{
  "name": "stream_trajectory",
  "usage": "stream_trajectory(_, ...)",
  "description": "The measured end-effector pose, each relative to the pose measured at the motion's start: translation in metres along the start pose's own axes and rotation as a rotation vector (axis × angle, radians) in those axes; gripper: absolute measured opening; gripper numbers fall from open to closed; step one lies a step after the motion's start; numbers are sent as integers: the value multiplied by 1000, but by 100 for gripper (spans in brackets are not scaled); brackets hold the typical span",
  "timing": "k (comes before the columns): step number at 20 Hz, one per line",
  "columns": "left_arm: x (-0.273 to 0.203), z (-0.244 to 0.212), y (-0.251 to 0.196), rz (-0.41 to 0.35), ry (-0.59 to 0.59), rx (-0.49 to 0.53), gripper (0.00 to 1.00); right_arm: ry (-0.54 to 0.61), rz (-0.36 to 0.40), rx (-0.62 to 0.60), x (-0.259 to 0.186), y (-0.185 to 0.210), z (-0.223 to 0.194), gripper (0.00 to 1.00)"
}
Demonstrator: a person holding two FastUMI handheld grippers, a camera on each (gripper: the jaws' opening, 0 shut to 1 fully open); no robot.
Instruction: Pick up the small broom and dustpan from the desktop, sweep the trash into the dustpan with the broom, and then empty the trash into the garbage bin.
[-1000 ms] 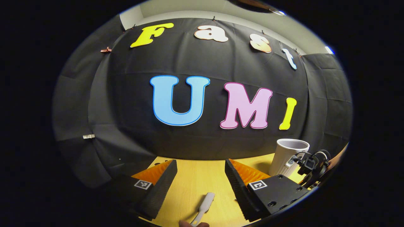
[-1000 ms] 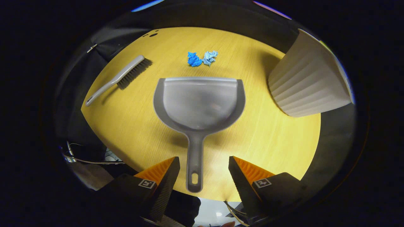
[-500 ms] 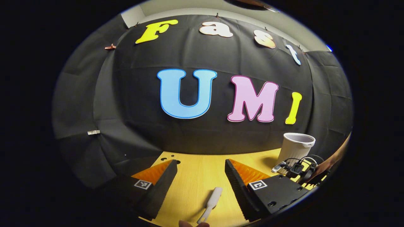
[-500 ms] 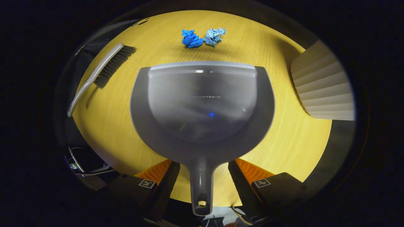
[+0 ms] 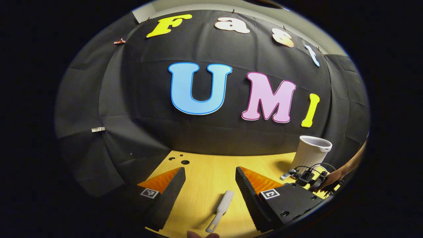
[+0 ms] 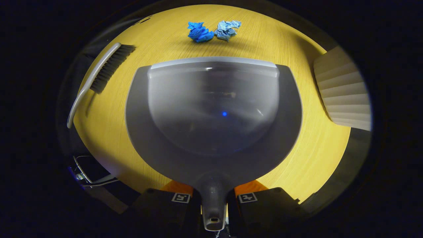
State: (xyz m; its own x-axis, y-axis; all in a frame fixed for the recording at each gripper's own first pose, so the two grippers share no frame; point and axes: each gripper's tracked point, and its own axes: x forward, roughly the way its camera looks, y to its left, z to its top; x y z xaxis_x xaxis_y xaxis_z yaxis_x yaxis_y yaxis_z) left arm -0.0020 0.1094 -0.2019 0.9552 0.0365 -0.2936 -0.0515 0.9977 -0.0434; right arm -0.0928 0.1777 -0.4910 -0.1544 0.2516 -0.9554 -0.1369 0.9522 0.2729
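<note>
In the right gripper view the right tongs (image 6: 214, 198) have their two fingers drawn in close on either side of the dustpan (image 6: 214, 109) handle, pressing it from both sides near where the handle meets the pan. The dustpan lies flat on the yellow table (image 6: 307, 158), its straight front lip facing two crumpled paper balls (image 6: 213, 30), one dark blue and one pale blue, which sit just beyond the lip with a strip of bare table between. The broom (image 6: 99, 77) lies to the left of the pan, apart from it, bristles toward the far side and its handle running back along the table's left edge. The ribbed white bin (image 6: 343, 96) stands to the right near the right edge, with open table between it and the pan's right rim.

In the left gripper view the left tongs (image 5: 210, 180) are spread wide and hold nothing, hovering above the table's near side. The broom's handle end (image 5: 220, 210) lies between and below the fingers, touching neither. Bare table runs ahead up to the black cloth wall (image 5: 132, 109). The bin (image 5: 313, 152) stands far right, with the other gripper and a hand (image 5: 330, 180) low beside it.
</note>
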Motion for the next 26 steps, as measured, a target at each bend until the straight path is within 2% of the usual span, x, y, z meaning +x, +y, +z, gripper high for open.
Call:
stream_trajectory(1,0,-1,-1,-4,4,4,96,-12,-1,-11,-2,-2,1,43)
stream_trajectory(2,2,-3,-2,-10,7,11,96,-21,-2,-16,-4,-4,0,36)
stream_trajectory(3,3,-5,-4,-15,10,20,96,-34,-3,-20,-6,-6,1,35)
stream_trajectory(4,4,-7,-5,-23,18,28,96,-43,-5,-24,-7,-8,1,42)
stream_trajectory(5,4,-11,-5,-31,30,35,96,-46,-7,-27,-9,-11,-1,35)
stream_trajectory(6,7,-17,-6,-42,46,40,96,-47,-10,-27,-13,-14,-5,41)
stream_trajectory(7,10,-22,-8,-51,68,47,96,-44,-9,-29,-15,-16,-7,41)
stream_trajectory(8,12,-27,-9,-61,87,52,96,-47,-13,-29,-17,-19,-9,34)
stream_trajectory(14,19,-44,-12,-59,141,87,96,-94,-6,-51,-20,-23,-11,33)
stream_trajectory(17,26,-68,-17,-76,219,98,96,-117,11,-53,-23,-24,-10,34)
stream_trajectory(20,37,-101,-23,-136,361,83,96,-125,23,-53,-22,-29,-9,33)
stream_trajectory(23,42,-144,-20,-172,555,80,96,-142,37,-41,-25,-33,-7,33)
stream_trajectory(26,41,-187,-18,-224,750,155,96,-156,51,-34,-26,-36,-4,33)
